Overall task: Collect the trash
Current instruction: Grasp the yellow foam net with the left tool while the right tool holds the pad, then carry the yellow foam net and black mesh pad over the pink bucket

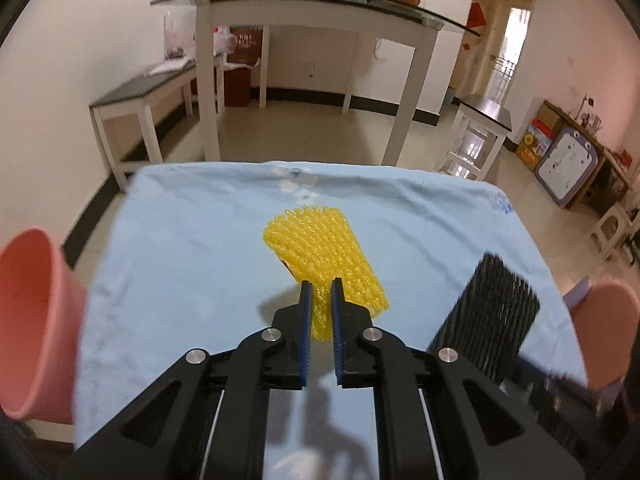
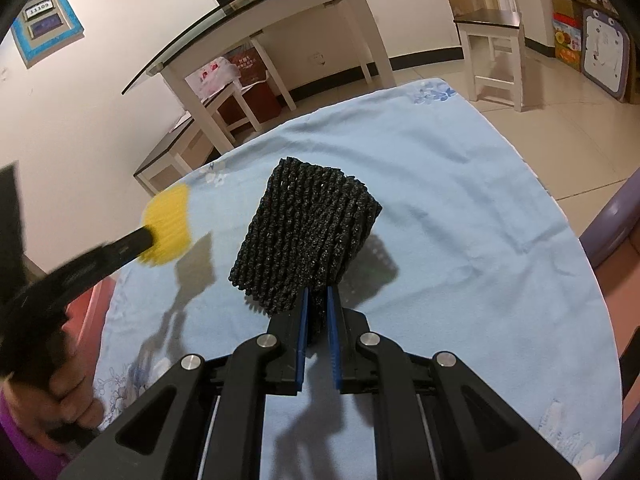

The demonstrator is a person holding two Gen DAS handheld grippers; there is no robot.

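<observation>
We see bright indoor light, soft shadows on the blue cloth (image 2: 460,200), fisheye-bent dark edges, and motion blur.

Bin (image 1: 36,320) left of table (image 1: 200,240)

1. A table (image 1: 168,240) carries the scene, covered by a light blue cloth (image 2: 460,208) with a faint floral print.
2. The cloth lies wrinkled and hangs over the table's edges.

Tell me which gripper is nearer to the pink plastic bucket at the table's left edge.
Left. The left gripper, clamping the yellow foam net, hangs nearer the pink plastic bucket; the right gripper, holding the black foam net, sits farther right.
</observation>
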